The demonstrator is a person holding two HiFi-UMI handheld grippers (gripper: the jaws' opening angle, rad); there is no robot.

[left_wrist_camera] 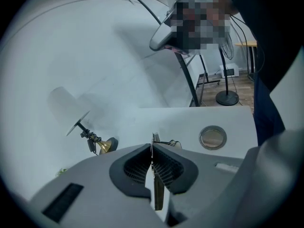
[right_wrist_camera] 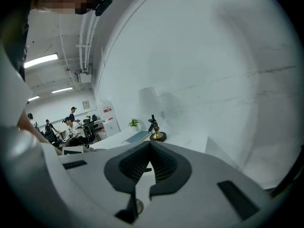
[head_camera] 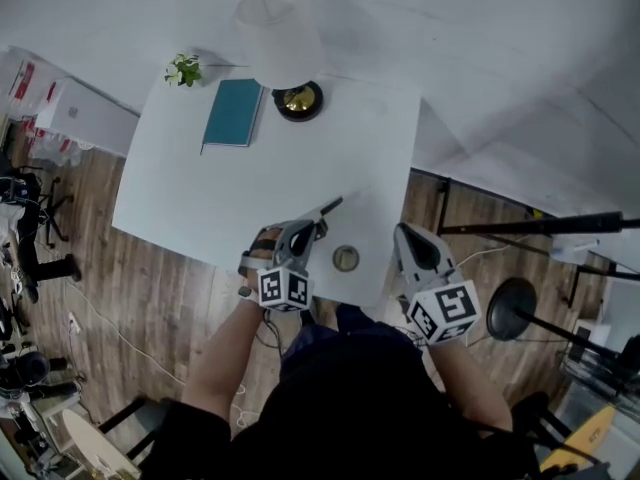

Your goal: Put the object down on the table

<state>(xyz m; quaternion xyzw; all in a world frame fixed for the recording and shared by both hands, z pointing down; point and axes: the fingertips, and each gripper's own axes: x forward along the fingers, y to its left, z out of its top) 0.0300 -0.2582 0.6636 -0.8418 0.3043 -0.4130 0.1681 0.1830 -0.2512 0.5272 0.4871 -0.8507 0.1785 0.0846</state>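
My left gripper (head_camera: pixel 318 226) is shut on a thin, flat dark strip (head_camera: pixel 331 207) that sticks out past its fingertips, up and to the right, over the near part of the white table (head_camera: pixel 200 198). In the left gripper view the strip (left_wrist_camera: pixel 158 191) stands edge-on, clamped between the ribbed pads of the left gripper (left_wrist_camera: pixel 152 145). My right gripper (head_camera: pixel 402 230) hovers at the table's near right corner. Its jaws meet at the tips in the right gripper view, and the right gripper (right_wrist_camera: pixel 151 144) has nothing between them.
A round metal grommet (head_camera: pixel 346 258) sits in the tabletop between the grippers. At the far edge stand a white-shaded lamp (head_camera: pixel 280 38), a teal book (head_camera: pixel 233 112) and a small plant (head_camera: pixel 183 69). A round-based floor stand (head_camera: pixel 512 308) is right of the table, office chairs at left.
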